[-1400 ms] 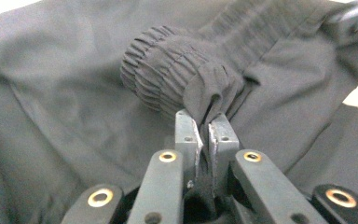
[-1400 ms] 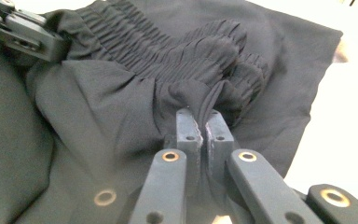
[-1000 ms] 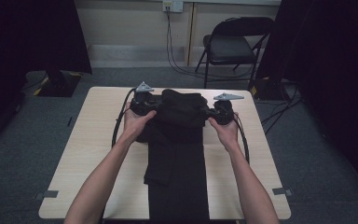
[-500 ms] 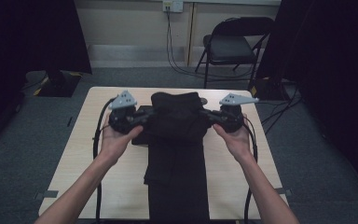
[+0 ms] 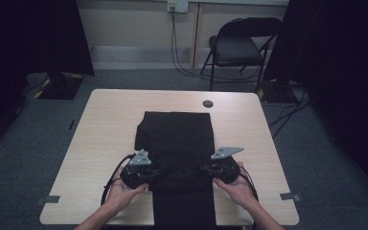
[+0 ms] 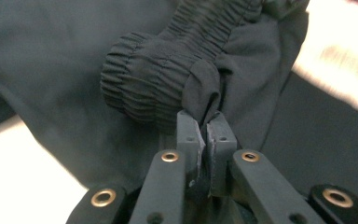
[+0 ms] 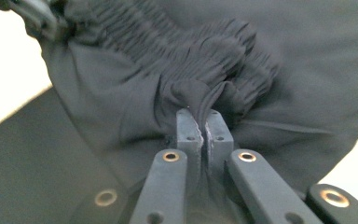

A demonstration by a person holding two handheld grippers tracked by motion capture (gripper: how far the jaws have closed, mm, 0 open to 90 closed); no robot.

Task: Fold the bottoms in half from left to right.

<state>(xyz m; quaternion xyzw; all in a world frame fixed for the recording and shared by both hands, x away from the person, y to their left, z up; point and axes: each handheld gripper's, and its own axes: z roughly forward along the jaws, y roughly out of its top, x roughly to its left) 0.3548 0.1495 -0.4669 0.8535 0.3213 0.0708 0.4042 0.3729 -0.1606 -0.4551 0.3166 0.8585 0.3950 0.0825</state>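
A black garment [image 5: 177, 143] with a gathered elastic waistband lies down the middle of the light wooden table [image 5: 100, 124], its near end hanging over the front edge. My left gripper [image 5: 152, 171] pinches the garment's left side near the front. In the left gripper view the jaws are shut on a fold of the black garment [image 6: 168, 93] beside the bunched waistband. My right gripper [image 5: 206, 168] pinches the right side at the same depth. In the right gripper view its jaws are shut on gathered waistband fabric of the garment [image 7: 205, 74].
A small dark round cap [image 5: 208, 103] sits in the table near the far edge. A black folding chair [image 5: 239, 45] stands beyond the table on grey carpet. Cables [image 5: 287, 110] run on the floor at the right. Tape marks [image 5: 287, 196] lie by the table's front corners.
Both grippers pulled the pinched waistband from the table's far half back toward the front edge, folding the garment over itself. The far part now lies flat.
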